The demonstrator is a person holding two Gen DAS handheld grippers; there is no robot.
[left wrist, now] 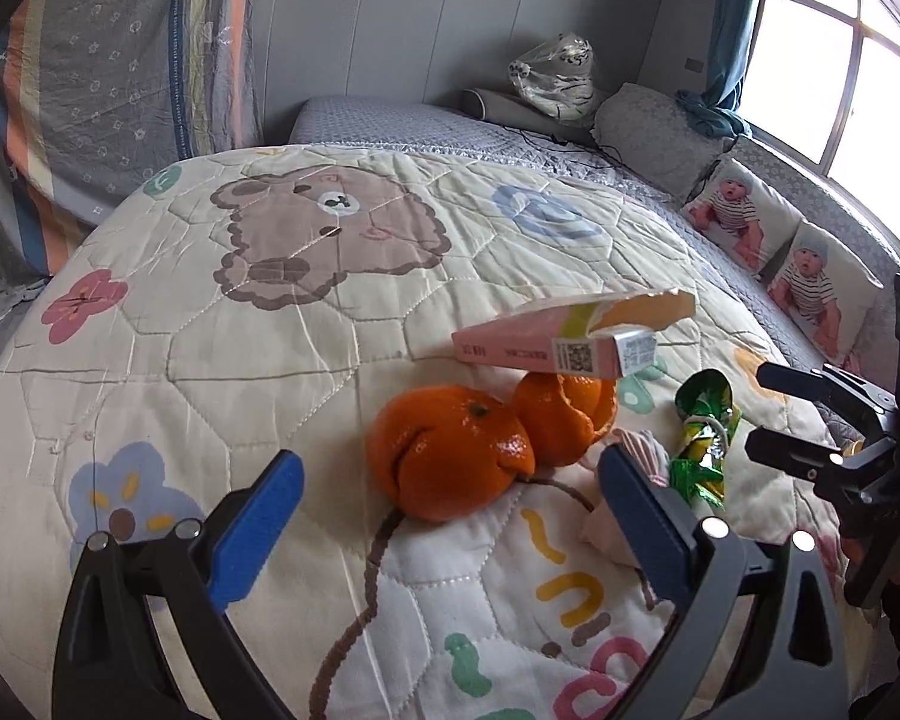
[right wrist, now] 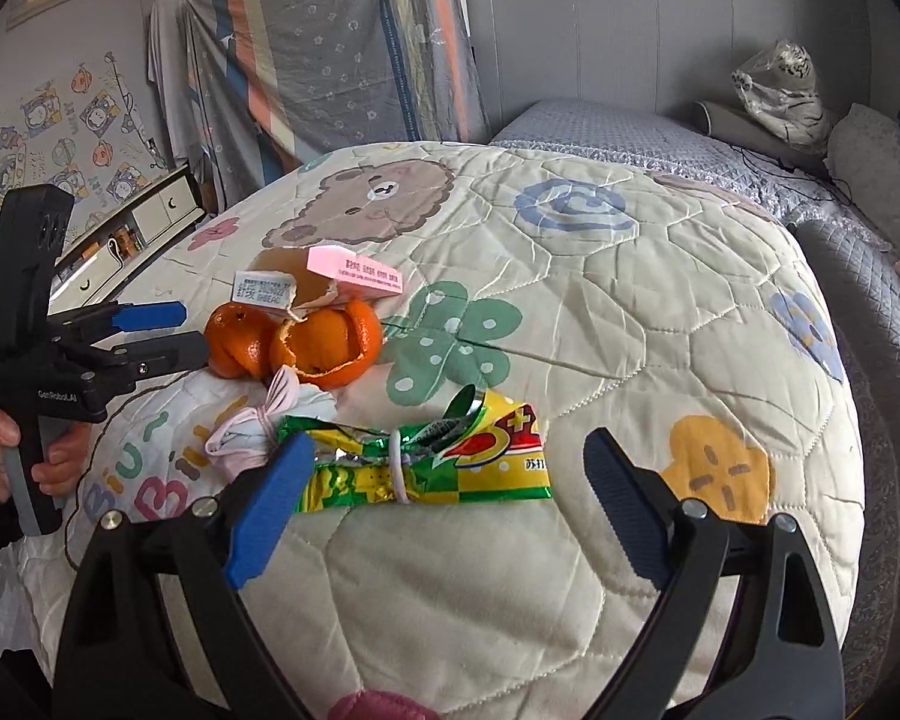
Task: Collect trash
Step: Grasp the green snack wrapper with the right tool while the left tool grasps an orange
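Trash lies on a cartoon quilt. Two orange peels sit together, with a torn pink carton resting on the far one. A knotted pink-white plastic bag and a green-yellow snack wrapper lie beside them. My left gripper is open, its jaws on either side of the near peel, just short of it. My right gripper is open, just in front of the wrapper; it also shows in the left wrist view. The left gripper shows in the right wrist view next to the peels.
The quilt covers a bed; a grey mattress with pillows and a wrapped plush toy lies behind. A window is at the right. Hanging sheets and a white cabinet stand at the left.
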